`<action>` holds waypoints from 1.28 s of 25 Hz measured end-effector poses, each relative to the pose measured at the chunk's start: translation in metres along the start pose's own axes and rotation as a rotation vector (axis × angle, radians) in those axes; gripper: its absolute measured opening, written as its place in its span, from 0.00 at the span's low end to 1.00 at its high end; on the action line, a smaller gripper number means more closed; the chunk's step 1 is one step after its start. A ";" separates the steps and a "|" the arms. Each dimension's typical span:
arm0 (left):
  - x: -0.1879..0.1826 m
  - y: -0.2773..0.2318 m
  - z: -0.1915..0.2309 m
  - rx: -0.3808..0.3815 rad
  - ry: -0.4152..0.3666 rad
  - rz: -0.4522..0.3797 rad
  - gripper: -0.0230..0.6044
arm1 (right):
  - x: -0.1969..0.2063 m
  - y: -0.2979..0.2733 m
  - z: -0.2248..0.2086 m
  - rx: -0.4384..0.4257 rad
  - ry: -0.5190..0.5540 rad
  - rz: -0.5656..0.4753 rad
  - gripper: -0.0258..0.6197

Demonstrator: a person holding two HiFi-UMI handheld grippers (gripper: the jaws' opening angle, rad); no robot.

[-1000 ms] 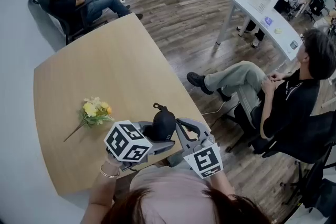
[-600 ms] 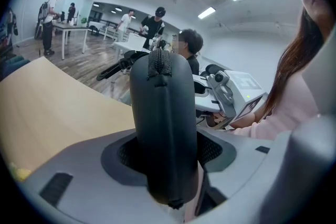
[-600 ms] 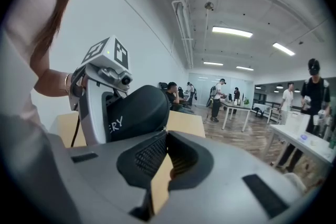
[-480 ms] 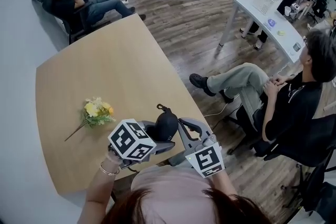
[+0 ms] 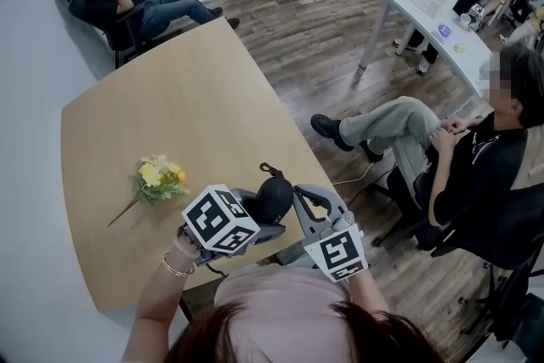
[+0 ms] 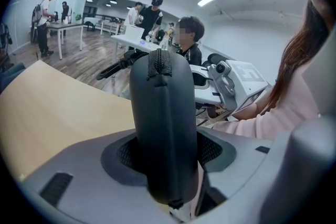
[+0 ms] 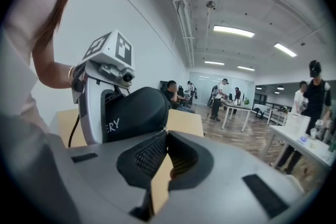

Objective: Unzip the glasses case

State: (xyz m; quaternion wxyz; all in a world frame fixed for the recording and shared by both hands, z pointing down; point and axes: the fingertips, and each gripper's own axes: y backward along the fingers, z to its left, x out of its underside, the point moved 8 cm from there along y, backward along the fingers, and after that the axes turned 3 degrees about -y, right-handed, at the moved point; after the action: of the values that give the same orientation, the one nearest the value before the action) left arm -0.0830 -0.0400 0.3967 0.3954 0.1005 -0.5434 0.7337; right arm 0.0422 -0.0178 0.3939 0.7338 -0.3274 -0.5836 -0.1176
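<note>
Starting on the left: the little bunch of yellow artificial flowers (image 5: 158,177) is lying on the light wooden surface (image 5: 170,98), well apart from the action, so you can ignore it.

Your left hand-held gripper (image 6: 165,150) has the black, rounded hard-shell glasses case (image 5: 272,198) clamped between its pads. The case is standing up on end, held over the near edge of the surface, not resting on it. In the left gripper view the toothed zip seam (image 6: 157,66) runs over the top of the case and faces back at you. It looks fully closed as far as I can see. A thin black loop (image 5: 270,172) sticks out of the case's far end in the head view.

Your right hand-held gripper (image 7: 167,135) is just beside the case. Its jaws are together at the tips with nothing in them, and the case sits off to the left of them.

So I'd say you're at the hold-and-line-up stage and the unzipping itself hasn't started. I honestly can't tell where the zip pull is from these views. Next you'll need to find it, pinch it with the right one, then drag it round the seam while the left keeps the case from twisting.
</note>
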 end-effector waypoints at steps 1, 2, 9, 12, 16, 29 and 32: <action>0.000 -0.001 0.000 -0.001 -0.003 0.007 0.45 | 0.000 0.000 -0.001 0.002 0.003 0.001 0.06; -0.001 -0.001 0.000 -0.001 -0.009 0.016 0.45 | 0.000 0.000 -0.001 0.003 0.008 0.003 0.06; 0.002 -0.009 0.005 0.005 -0.050 0.108 0.45 | 0.010 -0.002 -0.002 -0.009 0.029 0.025 0.06; 0.004 -0.010 0.006 0.002 -0.060 0.144 0.45 | 0.012 -0.003 -0.001 -0.015 0.032 0.035 0.06; 0.005 -0.010 0.008 0.007 -0.063 0.170 0.45 | 0.013 -0.005 0.000 -0.014 0.046 0.045 0.06; 0.013 -0.021 0.012 0.054 -0.072 0.278 0.45 | 0.018 -0.008 0.003 -0.002 0.171 0.103 0.06; 0.016 -0.023 0.014 0.060 -0.075 0.308 0.45 | 0.019 -0.010 0.005 0.000 0.221 0.117 0.06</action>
State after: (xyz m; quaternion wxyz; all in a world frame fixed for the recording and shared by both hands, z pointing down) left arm -0.0815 -0.0425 0.4283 0.2544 0.0549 -0.5445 0.7973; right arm 0.0386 -0.0180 0.4159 0.7992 -0.3460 -0.4791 -0.1099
